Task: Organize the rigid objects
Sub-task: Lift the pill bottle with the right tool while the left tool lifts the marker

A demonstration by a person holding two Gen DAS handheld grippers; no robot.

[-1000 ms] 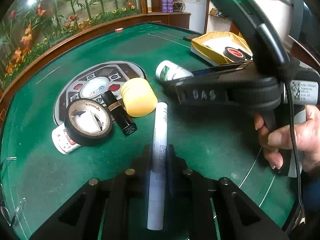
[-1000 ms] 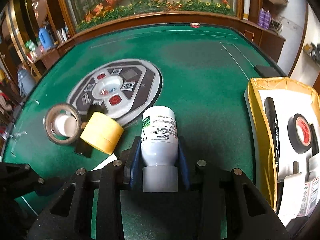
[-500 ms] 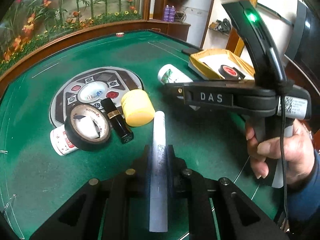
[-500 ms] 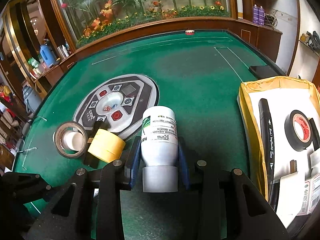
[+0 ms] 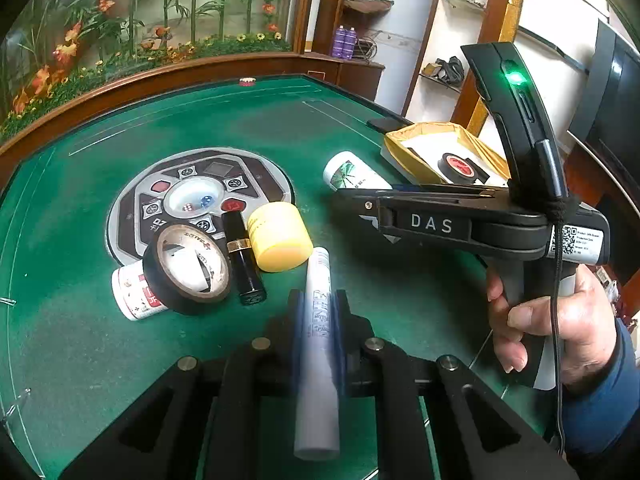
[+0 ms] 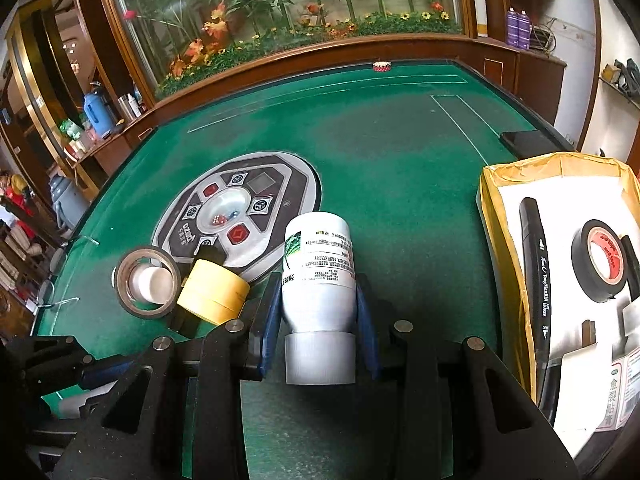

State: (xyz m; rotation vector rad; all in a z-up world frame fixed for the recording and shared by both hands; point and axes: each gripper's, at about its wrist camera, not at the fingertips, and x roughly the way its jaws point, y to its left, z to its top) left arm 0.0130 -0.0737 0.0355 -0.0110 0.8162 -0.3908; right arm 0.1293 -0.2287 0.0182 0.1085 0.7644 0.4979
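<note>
My left gripper (image 5: 317, 312) is shut on a slim white tube (image 5: 318, 344), held lengthwise above the green felt. My right gripper (image 6: 318, 308) is shut on a white plastic bottle (image 6: 318, 272) with a green leaf label; the same bottle (image 5: 352, 174) pokes out past the right tool in the left wrist view. On the felt lie a black tape roll (image 5: 186, 270), a small white bottle (image 5: 134, 292) beneath it, a black lipstick (image 5: 244, 264) and a yellow tape roll (image 5: 280, 236). A yellow-rimmed box (image 6: 490, 216) at the right holds a black marker (image 6: 536, 264) and a black-and-red tape roll (image 6: 600, 260).
A round dice console (image 6: 236, 208) is set into the table's middle. A dark phone (image 6: 524, 142) lies beyond the box. A small red-white object (image 6: 382, 66) rests by the far wooden rail. A person's hand (image 5: 560, 320) grips the right tool's handle.
Both views have tilted so the table sits lower in frame and more of the room shows. The tube and the bottle stay clamped as before.
</note>
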